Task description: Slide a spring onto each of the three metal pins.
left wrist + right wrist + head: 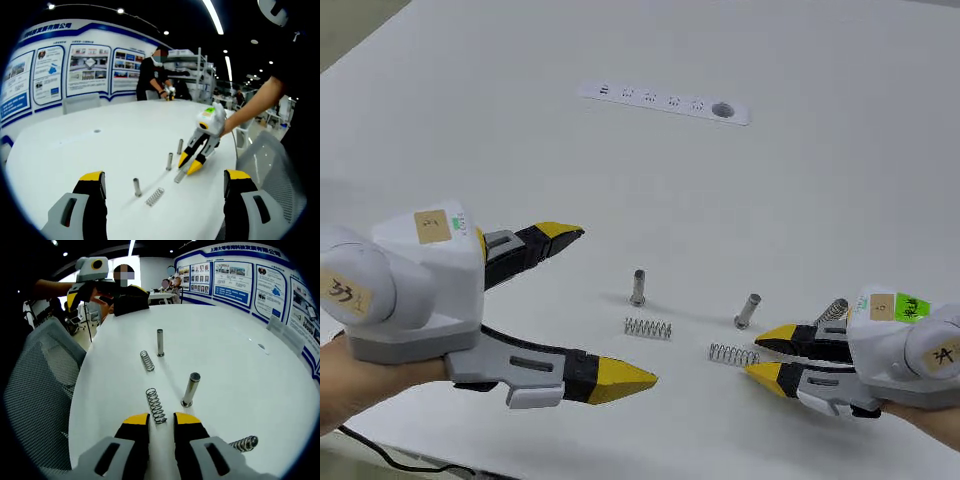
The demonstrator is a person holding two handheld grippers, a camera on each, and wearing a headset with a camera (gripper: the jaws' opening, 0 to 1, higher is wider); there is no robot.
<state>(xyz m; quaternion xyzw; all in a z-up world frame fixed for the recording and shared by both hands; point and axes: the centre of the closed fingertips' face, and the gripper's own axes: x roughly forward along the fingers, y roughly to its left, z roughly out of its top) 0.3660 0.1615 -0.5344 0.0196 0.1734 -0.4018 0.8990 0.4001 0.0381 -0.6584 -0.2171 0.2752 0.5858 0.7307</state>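
Yellow-tipped jaws of the right gripper (161,424) stand almost together at the near right of the white table (840,190), with a narrow gap between them and nothing in it. The right-hand spring (155,405) lies loose on the table just ahead of those tips. Its long axis runs nearly straight away from the jaws, so its near end points into the gap. The coming move turns on this: the coil lies end-on to this gripper, not across it. I judge the jaws must either pinch that near end or swing round to close across the coil.

To the right of the jaws, the sleeved pin (245,443) lies on its side and appears to carry a coil already. A little farther, just right of the loose spring, the middle pin (190,389) stands bare and leans slightly. It looks like the natural target for that spring.

The left gripper (605,305) is held at the near left with its jaws spread wide and empty. Beyond its lower tip the left-hand spring (648,328) lies with its long axis running left to right. The left-hand pin (638,287) stands upright and bare just behind it. The right gripper is clearly the nearer one to the right-hand spring.
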